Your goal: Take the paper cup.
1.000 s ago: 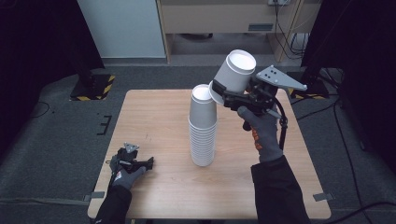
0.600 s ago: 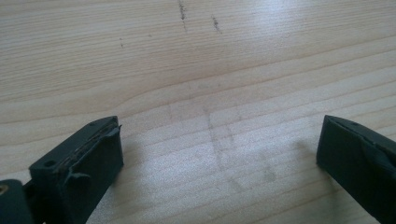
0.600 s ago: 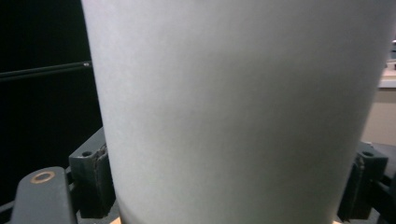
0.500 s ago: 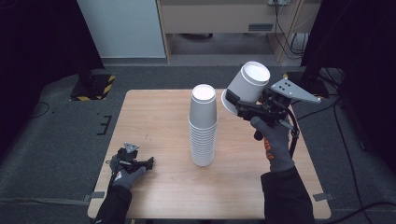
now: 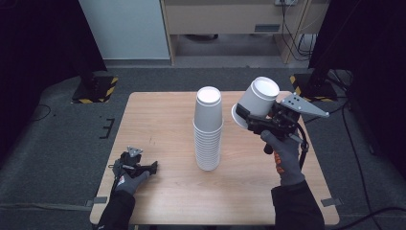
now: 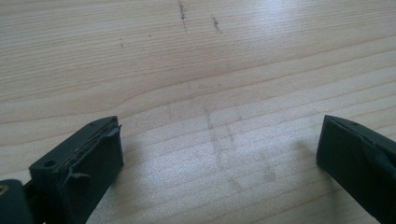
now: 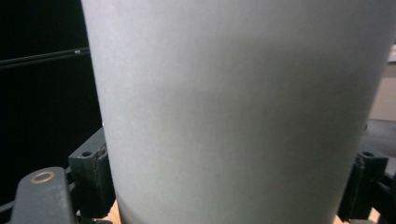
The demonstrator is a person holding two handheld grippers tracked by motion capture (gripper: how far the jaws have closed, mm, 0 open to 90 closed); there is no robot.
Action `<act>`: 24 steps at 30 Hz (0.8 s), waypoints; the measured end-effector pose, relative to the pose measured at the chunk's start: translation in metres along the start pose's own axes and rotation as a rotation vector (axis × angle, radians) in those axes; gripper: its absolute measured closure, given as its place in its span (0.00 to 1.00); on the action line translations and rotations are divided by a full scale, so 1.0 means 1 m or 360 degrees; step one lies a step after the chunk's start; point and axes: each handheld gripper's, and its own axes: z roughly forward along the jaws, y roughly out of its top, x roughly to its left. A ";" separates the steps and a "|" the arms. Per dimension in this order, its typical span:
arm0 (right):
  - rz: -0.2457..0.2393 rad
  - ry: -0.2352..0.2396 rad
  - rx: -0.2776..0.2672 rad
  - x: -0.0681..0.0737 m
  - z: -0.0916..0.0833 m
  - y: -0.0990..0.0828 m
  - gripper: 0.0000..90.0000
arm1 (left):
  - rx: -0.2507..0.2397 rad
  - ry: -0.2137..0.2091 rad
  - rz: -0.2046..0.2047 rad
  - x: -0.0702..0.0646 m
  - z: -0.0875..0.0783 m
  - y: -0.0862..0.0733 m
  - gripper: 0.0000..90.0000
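Note:
A tall stack of upside-down white paper cups (image 5: 208,129) stands in the middle of the wooden table (image 5: 163,115). To its right, above the table, my right gripper (image 5: 244,117) is shut on a single white cup (image 5: 257,101), held tilted with its base up and away. In the right gripper view that cup (image 7: 238,107) sits between both jaws. My left gripper (image 5: 143,168) rests low on the table near the front left corner. In the left gripper view its jaws (image 6: 219,163) stand wide apart over bare wood, open and holding nothing.
The table's right edge (image 5: 316,158) lies just beyond my right hand. Black stands with yellow-striped bases (image 5: 93,88) sit on the grey floor behind the table at both sides. A cabinet (image 5: 225,19) stands at the back.
My right gripper has carried the single cup to the right and slightly down, away from the top of the stack. The left gripper has stayed still.

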 end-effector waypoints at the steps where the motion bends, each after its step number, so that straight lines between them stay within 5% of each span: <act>1: 0.0003 0.0001 0.0006 -0.002 -0.002 -0.004 0.17 | 0.0000 0.0000 0.0000 0.000 0.000 0.000 0.00; 24: 0.0156 -0.0032 0.0084 -0.029 -0.033 -0.053 0.17 | -0.0028 0.0019 -0.0019 0.000 -0.003 -0.002 0.06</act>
